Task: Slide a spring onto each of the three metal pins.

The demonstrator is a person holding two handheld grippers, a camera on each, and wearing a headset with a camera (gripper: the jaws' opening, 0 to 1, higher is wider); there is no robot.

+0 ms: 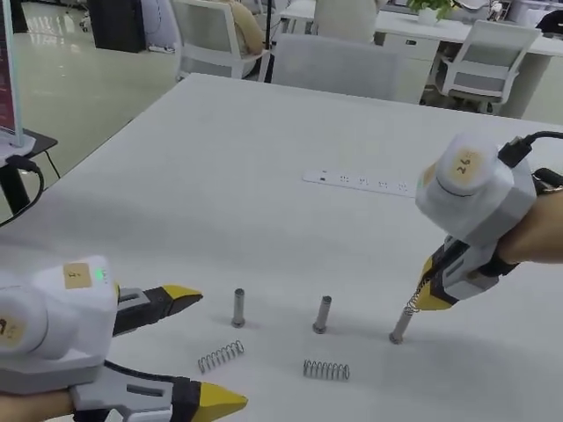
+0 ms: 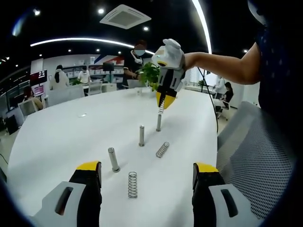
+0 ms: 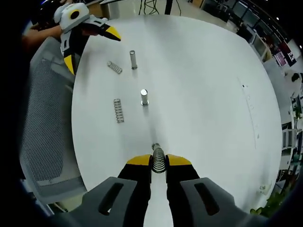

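Note:
Three metal pins stand upright on the white table: left pin, middle pin, right pin. My right gripper is shut on a spring whose lower end sits over the right pin's top. Two loose springs lie flat in front of the pins, one near the left pin and one near the middle pin. My left gripper hovers open at the table's near left, just left of the nearer spring, with nothing between its fingers.
A white power strip lies farther back on the table. Office chairs stand along the far edge. A grey mesh chair is beside the table's near edge.

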